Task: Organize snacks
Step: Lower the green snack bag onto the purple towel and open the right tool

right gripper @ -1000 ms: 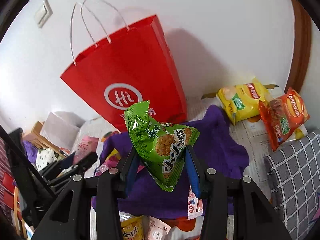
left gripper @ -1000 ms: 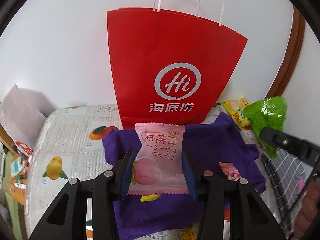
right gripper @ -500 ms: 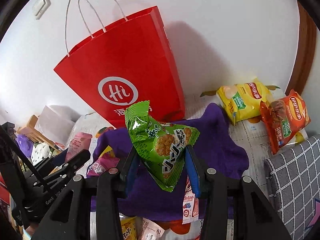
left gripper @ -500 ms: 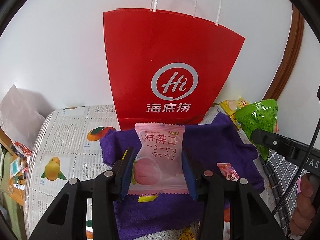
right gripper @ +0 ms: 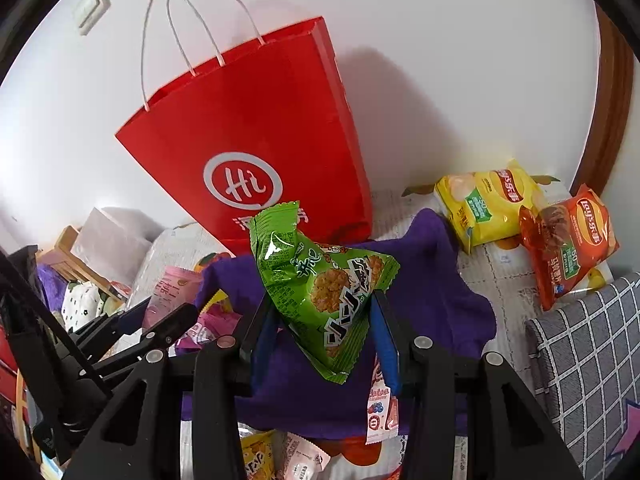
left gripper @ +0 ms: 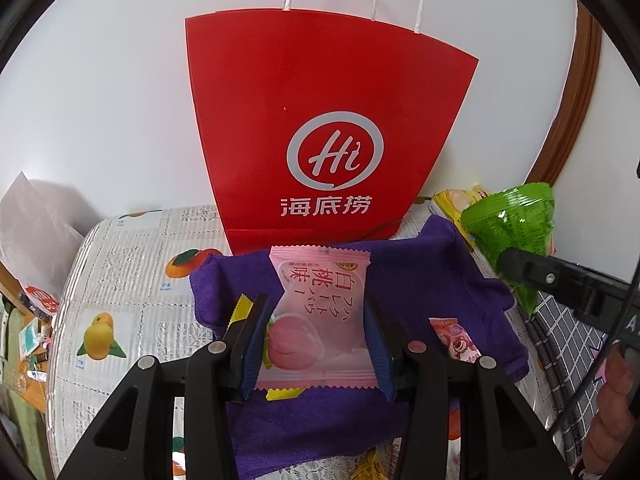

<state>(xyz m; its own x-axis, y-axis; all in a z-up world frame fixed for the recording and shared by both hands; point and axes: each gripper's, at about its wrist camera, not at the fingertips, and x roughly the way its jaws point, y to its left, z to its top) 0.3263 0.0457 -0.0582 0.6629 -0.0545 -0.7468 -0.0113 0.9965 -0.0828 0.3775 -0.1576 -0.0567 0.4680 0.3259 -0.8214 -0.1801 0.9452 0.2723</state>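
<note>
You hold one snack in each gripper, both lifted above the purple cloth.

Your left gripper (left gripper: 316, 332) is clamped on the pink peach snack packet (left gripper: 320, 320), its blue pads pressing the packet's two sides. Your right gripper (right gripper: 324, 328) is clamped on the green cracker bag (right gripper: 320, 280), which sticks up tilted between its fingers. The purple cloth (left gripper: 420, 280) lies on the table (left gripper: 132, 288) beneath both grippers, and the red paper bag (left gripper: 332, 128) stands upright just beyond them against the wall. To the right of your right gripper, a yellow chip bag (right gripper: 488, 204) and an orange chip bag (right gripper: 568, 240) lie touching each other.
</note>
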